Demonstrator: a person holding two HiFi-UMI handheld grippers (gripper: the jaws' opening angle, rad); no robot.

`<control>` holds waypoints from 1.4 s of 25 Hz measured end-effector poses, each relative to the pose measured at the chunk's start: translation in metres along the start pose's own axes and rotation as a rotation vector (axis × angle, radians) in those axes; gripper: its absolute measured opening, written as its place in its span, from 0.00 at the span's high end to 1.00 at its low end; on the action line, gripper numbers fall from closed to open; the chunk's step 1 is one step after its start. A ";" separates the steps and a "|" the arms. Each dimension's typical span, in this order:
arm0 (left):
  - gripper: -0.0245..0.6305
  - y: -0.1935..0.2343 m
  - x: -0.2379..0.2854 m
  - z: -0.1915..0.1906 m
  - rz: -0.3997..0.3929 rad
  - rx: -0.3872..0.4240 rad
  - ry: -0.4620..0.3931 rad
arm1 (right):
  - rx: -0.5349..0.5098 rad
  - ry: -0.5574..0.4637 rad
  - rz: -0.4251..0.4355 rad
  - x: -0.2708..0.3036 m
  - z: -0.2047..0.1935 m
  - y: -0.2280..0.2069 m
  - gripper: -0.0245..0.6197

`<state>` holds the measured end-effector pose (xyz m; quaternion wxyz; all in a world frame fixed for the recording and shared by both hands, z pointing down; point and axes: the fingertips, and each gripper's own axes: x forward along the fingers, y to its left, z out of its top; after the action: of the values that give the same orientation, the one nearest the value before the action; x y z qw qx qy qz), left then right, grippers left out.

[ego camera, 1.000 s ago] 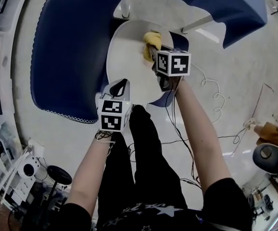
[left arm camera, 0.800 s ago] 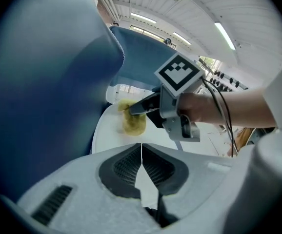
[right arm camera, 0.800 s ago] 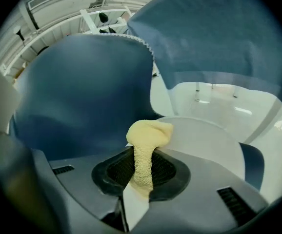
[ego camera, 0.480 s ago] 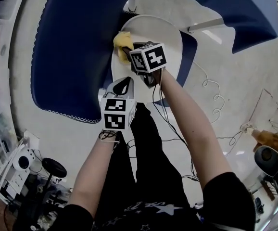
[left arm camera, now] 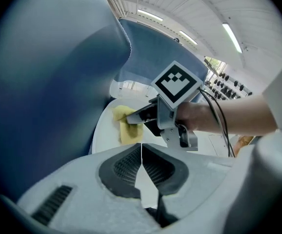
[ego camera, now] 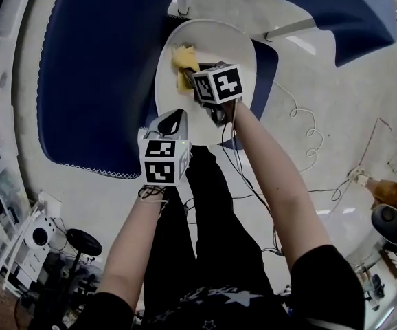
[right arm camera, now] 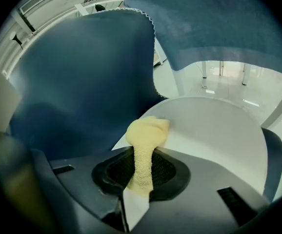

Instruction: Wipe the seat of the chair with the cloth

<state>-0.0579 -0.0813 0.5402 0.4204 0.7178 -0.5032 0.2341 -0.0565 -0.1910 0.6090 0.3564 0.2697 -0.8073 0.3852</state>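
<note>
Fingers of right gripper [right arm camera: 141, 175] pinching yellow cloth [right arm camera: 148, 132] on white seat [right arm camera: 214, 130], left gripper [left arm camera: 141, 162] fingers closed

Clamps the cloth [right arm camera: 148, 130] in the right gripper [right arm camera: 140, 172], arm stretched forward; holds the left gripper [left arm camera: 141, 155] back nearer the body, jaws together, empty.
</note>
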 end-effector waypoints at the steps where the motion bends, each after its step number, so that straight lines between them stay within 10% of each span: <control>1: 0.93 -0.001 0.001 -0.001 -0.003 0.004 0.004 | 0.011 -0.003 -0.013 -0.004 -0.003 -0.005 0.85; 35: 0.93 -0.069 0.012 -0.038 -0.112 0.153 0.112 | 0.350 -0.112 -0.370 -0.135 -0.113 -0.140 0.85</control>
<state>0.0130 -0.0462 0.5444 0.4041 0.7608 -0.4185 0.2876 0.1658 -0.1552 0.6147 0.3234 0.4915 -0.6837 0.4317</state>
